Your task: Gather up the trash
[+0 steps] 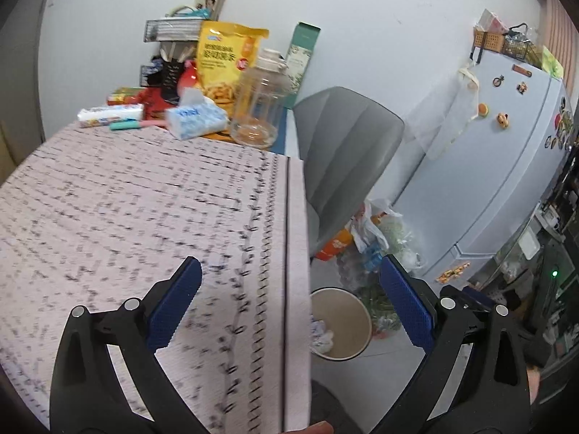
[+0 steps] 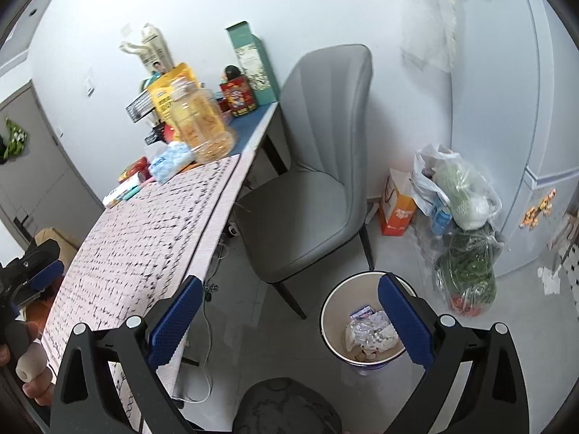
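While both tongs are standing wide apart with nothing between their blue pads, the left tongs [image 1: 291, 303] are hovering over the patterned cloth covering the table [image 1: 126, 217], and the right tongs [image 2: 289, 320] are hanging past the table's edge, above the floor; the trash bin [image 2: 331, 311] is sitting on the floor below and ahead of the right tongs, beside the grey chair [image 2: 311, 195], with crumpled wrappers [image 2: 369, 329] already lying inside it; no loose trash is showing on the near cloth, so the likely candidates are lying at the far end of the table, straight ahead of the left tongs, where a tissue pack [image 1: 197, 117], a glass jar [image 1: 258, 105] and a yellow snack bag [image 1: 226, 61] are crowding together; the left tongs are looking nearer to that clutter, the right nearer to the bin.
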Demonstrator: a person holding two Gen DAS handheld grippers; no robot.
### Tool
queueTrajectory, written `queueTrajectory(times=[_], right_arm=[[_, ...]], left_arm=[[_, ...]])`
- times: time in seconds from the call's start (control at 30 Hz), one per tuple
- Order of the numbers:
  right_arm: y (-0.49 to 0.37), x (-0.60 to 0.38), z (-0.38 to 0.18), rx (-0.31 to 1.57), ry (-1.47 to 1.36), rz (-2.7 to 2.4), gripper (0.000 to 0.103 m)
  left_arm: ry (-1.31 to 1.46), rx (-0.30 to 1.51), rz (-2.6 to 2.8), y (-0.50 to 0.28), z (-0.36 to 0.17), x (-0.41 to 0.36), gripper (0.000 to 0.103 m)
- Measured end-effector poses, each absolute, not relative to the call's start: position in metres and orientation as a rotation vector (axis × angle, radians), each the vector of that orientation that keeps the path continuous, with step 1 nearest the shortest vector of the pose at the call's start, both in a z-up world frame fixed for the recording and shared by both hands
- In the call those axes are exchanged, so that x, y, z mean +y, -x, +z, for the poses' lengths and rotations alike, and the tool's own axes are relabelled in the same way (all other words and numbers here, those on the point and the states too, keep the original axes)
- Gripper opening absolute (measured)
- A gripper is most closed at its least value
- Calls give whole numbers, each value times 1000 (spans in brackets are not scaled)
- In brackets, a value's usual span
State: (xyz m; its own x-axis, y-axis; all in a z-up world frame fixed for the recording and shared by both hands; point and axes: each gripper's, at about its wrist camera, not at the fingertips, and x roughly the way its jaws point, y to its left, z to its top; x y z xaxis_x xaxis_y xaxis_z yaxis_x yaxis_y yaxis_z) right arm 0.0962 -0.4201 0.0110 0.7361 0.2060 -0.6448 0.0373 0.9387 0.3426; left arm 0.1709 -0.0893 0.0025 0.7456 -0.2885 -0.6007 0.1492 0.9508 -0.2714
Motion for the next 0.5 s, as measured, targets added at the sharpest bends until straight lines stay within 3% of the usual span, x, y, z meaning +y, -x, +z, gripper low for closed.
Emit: queueTrajectory(times=[0.5], right_arm=[[-51,-350,43,709,-196,198,95]], left_arm=[[182,606,-60,-79,14,-27,97]])
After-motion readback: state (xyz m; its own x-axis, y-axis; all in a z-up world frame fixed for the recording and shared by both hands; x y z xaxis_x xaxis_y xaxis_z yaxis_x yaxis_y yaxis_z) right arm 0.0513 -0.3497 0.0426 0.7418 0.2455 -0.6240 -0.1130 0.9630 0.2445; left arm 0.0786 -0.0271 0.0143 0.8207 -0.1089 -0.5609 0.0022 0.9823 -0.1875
